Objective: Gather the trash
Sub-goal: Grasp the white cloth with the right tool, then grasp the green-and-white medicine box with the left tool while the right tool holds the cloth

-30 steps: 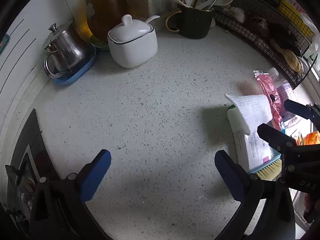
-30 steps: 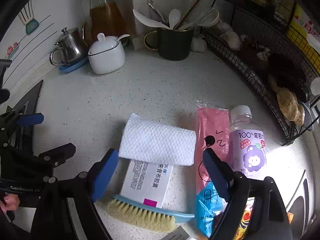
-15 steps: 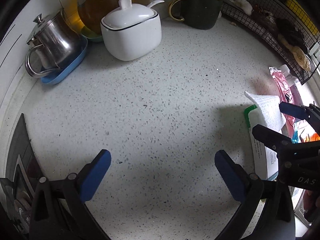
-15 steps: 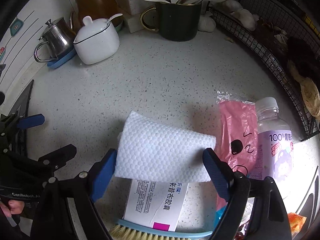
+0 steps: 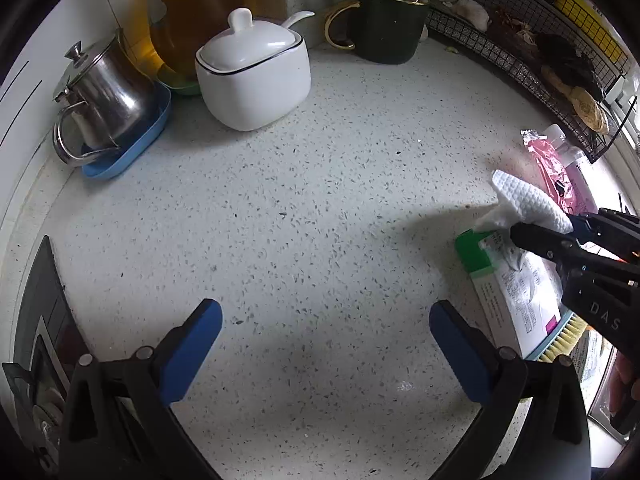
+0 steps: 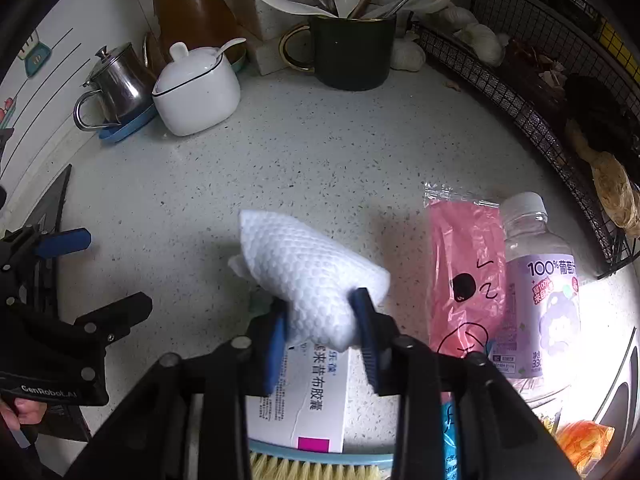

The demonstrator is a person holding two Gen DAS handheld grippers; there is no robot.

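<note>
Above the white medicine box [image 6: 298, 396], a crumpled white paper towel [image 6: 308, 276] sits between the closing jaws of the right gripper [image 6: 322, 334], pads pinching it. Left of the box, the left gripper [image 5: 324, 344] hangs wide over bare speckled countertop [image 5: 300, 200].

Cut off and covered along the lower edges

The brush [image 6: 320, 465] runs off the right wrist view's bottom edge; the white box [image 6: 308, 392] lies partly under the wipe [image 6: 308, 272].

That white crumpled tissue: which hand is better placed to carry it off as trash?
Right. The right gripper is closing on the tissue, pads already pinching it. The left gripper hangs open over bare counter.
</note>
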